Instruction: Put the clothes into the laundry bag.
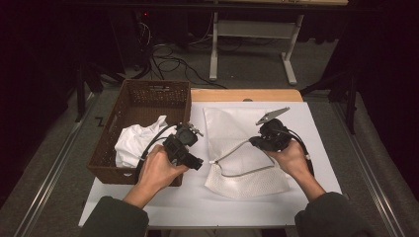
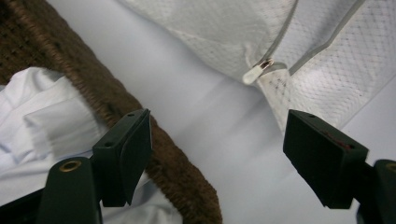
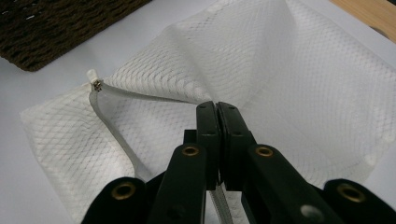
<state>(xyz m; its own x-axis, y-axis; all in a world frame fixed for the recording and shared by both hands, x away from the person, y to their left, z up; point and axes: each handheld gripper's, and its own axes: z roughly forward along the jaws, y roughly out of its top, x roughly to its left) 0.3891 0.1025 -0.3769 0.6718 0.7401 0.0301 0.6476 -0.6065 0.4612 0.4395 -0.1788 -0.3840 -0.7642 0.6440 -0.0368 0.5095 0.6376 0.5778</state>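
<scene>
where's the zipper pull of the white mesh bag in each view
High view: the small white zipper pull lies lower centre, at the white mesh laundry bag's left edge.
Left gripper view: upper right.
Right gripper view: upper left.
Shared landmark: the brown woven basket.

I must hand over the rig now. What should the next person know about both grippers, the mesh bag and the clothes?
Left gripper: open, empty, over the basket rim.
Right gripper: shut on the mesh bag at its zipper edge, holding the opening up.
White garment: in the basket.
Zipper pull: at the bag's corner, bag unzipped.
Likely left: move the garment into the bag, then zip it.
</scene>
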